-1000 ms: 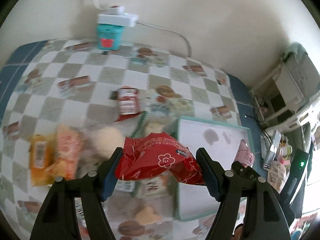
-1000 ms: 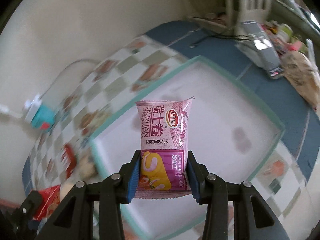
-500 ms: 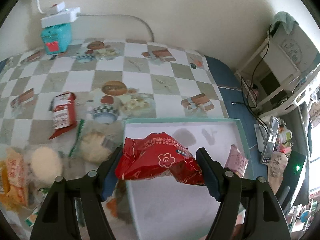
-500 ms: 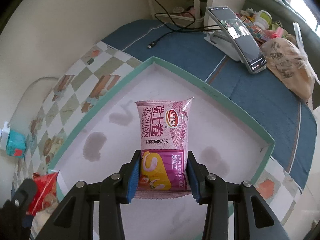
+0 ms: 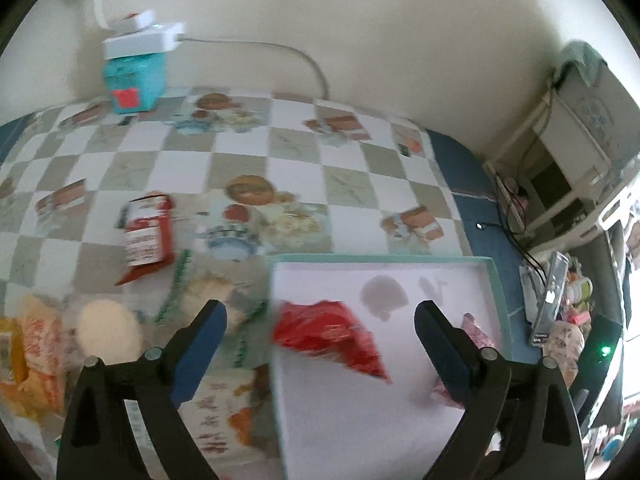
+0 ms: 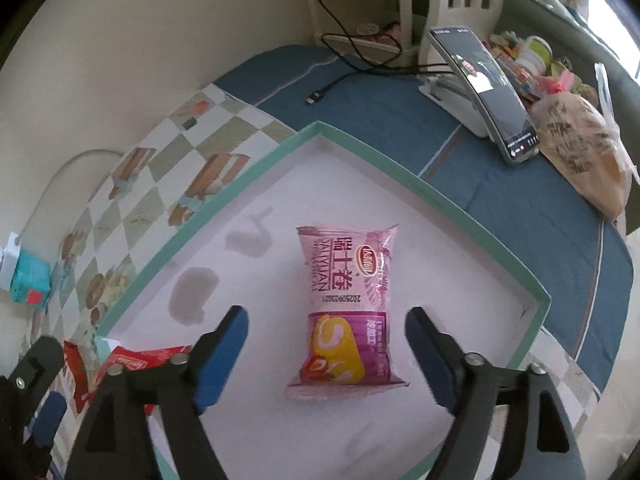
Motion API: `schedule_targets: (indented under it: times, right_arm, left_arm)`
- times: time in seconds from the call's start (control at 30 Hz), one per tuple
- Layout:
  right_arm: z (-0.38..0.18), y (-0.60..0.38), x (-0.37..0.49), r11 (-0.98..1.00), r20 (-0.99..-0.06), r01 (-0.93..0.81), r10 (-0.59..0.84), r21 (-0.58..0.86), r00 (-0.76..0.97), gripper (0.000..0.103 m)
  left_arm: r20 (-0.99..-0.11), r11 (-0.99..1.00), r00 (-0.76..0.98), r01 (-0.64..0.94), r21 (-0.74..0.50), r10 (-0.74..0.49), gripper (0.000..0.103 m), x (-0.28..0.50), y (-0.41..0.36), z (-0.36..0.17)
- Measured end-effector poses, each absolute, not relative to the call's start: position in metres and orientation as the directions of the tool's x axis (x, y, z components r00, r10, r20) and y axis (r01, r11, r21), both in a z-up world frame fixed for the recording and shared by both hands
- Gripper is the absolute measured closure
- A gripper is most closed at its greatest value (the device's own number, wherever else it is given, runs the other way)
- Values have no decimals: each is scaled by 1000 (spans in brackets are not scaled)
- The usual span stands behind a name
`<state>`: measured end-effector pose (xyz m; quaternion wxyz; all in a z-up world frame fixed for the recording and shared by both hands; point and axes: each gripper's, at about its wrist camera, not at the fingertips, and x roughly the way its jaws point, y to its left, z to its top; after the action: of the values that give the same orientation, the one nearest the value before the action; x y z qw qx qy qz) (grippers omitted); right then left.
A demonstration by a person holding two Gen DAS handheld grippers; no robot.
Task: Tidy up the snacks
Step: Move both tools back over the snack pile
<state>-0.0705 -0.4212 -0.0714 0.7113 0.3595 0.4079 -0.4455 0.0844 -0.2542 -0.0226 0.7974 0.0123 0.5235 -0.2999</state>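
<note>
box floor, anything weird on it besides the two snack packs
Yes: the white floor of the box carries two greyish blotches, like stains or damp marks, left of the pink pack. The red pack lies by the box's left wall.

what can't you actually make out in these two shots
- Left wrist view: the snacks left on the tablecloth are smeared by motion blur, so their labels and number cannot be read.
- Left wrist view: the pink packet is mostly hidden behind the left gripper finger.
- Right wrist view: the red packet is partly covered by the right gripper finger.
- Right wrist view: the phone screen is too small to read.
</note>
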Motion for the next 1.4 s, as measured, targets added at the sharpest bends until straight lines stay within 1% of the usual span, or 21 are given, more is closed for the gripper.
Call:
schedule_targets:
  times: [0.07, 0.17, 0.33, 0.43, 0.57, 0.67, 0.73, 0.83, 1.1, 1.27, 1.4]
  right_arm:
    - [-67, -415, -67, 366, -892, 918, -351, 150, 286, 0]
    - [-59, -401, -57, 423, -880, 892, -347, 162, 325, 0]
    - [-42, -370, -38, 527, -849, 830, -341, 183, 404, 0]
    - [-29, -347, -28, 590, -825, 781, -324, 206, 463, 0]
    - [-16, -315, -15, 670, -807, 711, -291, 212, 514, 0]
    - [-11, -296, -9, 710, -803, 671, -262, 215, 535, 0]
    - [-8, -282, -7, 736, -801, 645, -253, 204, 542, 0]
    - [-3, -263, -7, 766, -795, 620, -266, 169, 545, 0]
    - [-1, -216, -5, 822, -803, 551, -228, 145, 550, 0]
    - [-8, -187, -6, 849, -827, 514, -198, 123, 526, 0]
    - [-18, -166, -8, 869, -857, 487, -181, 91, 483, 0]
  left_arm:
    - [-844, 850, 316, 455, -266, -434, 7, 89, -236, -19]
    - [-855, 898, 372, 386, -211, -361, 7, 99, -209, -14]
    - [-845, 958, 474, 251, -139, -247, 7, 112, -151, -4]
    - [-847, 987, 516, 150, -61, -130, 7, 120, -112, -1]
    - [-845, 999, 534, 22, 34, 17, 7, 123, -62, 3]
    - [-842, 997, 534, -42, 60, 73, 7, 119, -33, 7]
    - [-842, 994, 530, -84, 64, 99, 7, 115, -14, 11]
    - [-840, 992, 533, -113, 49, 102, 7, 107, 10, 15]
    - [-828, 990, 547, -124, 61, 120, 7, 88, 33, 21]
    - [-869, 986, 478, -159, 56, 126, 7, 82, 52, 7]
    - [-901, 986, 425, -168, 17, 88, 7, 79, 63, -9]
